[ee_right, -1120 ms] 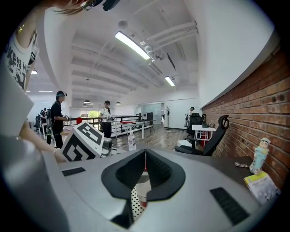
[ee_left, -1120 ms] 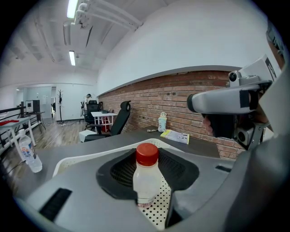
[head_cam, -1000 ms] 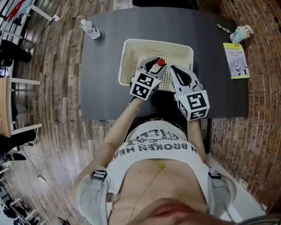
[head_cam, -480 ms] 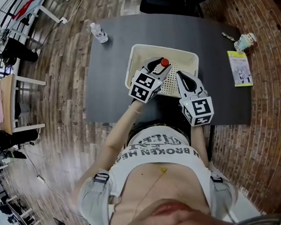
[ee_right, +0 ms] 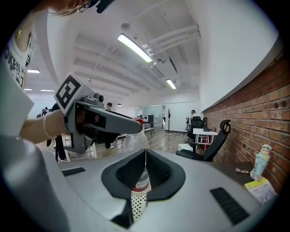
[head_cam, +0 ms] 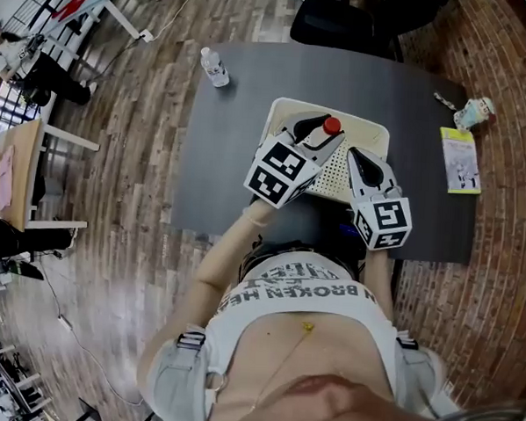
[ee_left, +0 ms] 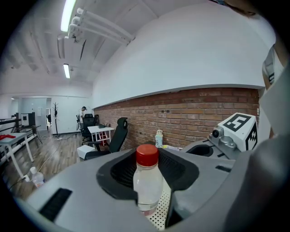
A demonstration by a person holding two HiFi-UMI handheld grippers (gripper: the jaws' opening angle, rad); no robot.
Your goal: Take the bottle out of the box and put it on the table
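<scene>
Red cap, clear plastic body: the bottle (ee_left: 147, 183) stands upright between the dark pads of my left gripper (head_cam: 318, 138), which is clamped on its sides below the shoulder. I grip it mid-body so that it hangs straight with the cap pointing up. In the head view it sits above the cream perforated box (head_cam: 277, 118). In the left gripper view the dotted floor of the box shows beneath the bottle's base. I judge it lifted off the floor but not yet carried sideways past the rim.

My right gripper (head_cam: 361, 159) reaches to the box's near wall. In the right gripper view its jaws are drawn together to a thin seam, with a strip of perforated wall showing in the gap below. I read that as a pinch on the wall, there to hold the light box down while the other hand lifts. I cannot be fully sure the pads bite the plastic.

The box sits near the middle of the dark grey table (head_cam: 221, 177). Bare tabletop lies to its left, towards a second bottle (head_cam: 215, 67) standing well apart near the far corner. That open side looks the natural place to set my bottle. The move calls for clearing the rim first, then lowering the bottle flat on its base.
</scene>
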